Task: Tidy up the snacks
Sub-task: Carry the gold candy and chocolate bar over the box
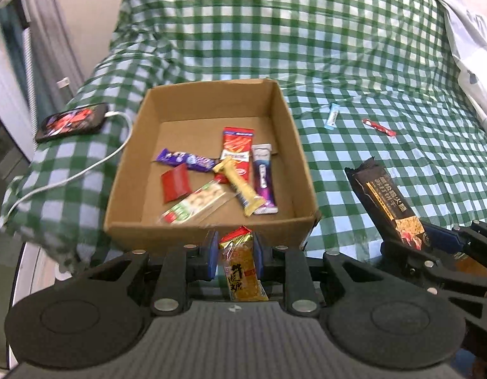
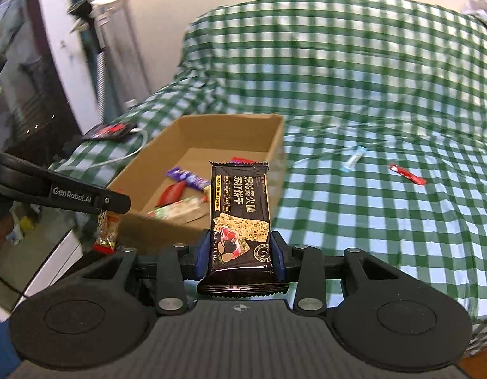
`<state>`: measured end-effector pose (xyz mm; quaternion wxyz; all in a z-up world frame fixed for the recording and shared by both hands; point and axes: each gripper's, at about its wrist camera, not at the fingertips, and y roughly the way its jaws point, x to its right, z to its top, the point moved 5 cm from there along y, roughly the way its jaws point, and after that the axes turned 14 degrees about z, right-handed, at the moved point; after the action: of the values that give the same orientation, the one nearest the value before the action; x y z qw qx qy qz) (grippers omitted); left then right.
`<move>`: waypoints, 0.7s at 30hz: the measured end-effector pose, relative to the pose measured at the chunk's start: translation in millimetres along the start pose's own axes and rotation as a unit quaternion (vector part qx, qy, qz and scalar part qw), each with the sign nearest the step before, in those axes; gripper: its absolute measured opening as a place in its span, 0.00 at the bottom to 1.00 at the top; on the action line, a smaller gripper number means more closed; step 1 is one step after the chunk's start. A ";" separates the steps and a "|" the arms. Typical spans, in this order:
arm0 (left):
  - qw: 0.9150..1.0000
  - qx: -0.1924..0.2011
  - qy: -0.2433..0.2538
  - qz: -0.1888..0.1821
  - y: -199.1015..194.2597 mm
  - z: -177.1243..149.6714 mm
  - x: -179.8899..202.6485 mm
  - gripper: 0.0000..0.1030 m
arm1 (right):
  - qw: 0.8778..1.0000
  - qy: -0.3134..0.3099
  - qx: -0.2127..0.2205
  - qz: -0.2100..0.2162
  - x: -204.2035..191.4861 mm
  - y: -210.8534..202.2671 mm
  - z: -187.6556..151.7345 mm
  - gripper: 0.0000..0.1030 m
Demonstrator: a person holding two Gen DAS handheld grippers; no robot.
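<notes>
Nearest the lens, the left gripper [image 1: 236,254] is clamped on a gold snack packet [image 1: 242,268], held upright at lower centre, just short of the cardboard box [image 1: 208,232] near wall. The right gripper [image 2: 240,257] is closed on a black cracker pack [image 2: 240,218], also upright, right of the box. Risk: releasing early drops either item outside the box; both grippers converging may collide. Two snacks, a blue stick [image 1: 333,116] and a red stick [image 1: 378,127], lie on the checked cloth [image 1: 385,173], upper right.

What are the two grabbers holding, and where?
Left gripper pinches the small gold-and-red candy packet mid-body; right gripper pinches the black cracker packet near its lower end.
</notes>
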<state>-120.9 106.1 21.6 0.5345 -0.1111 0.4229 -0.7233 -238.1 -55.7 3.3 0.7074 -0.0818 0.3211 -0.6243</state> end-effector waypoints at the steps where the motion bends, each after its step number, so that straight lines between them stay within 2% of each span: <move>1: 1.000 0.001 -0.004 -0.001 -3.0 -4.1 -5.3 0.24 | 1.000 -0.006 -0.001 0.000 -6.3 -1.2 -1.6 0.40; 7: 1.000 0.018 -0.020 -0.005 -18.8 -17.4 -19.1 0.24 | 0.999 -0.033 0.008 -0.009 -33.9 -16.3 -7.7 0.40; 21: 0.999 0.016 -0.024 -0.023 -16.0 -20.7 -21.1 0.24 | 0.998 -0.052 -0.011 -0.025 -46.0 -8.1 -9.8 0.40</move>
<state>-135.9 135.7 26.7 0.5295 -0.1300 0.3953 -0.7392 -250.9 -11.5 16.1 0.7065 -0.1299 0.2890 -0.6328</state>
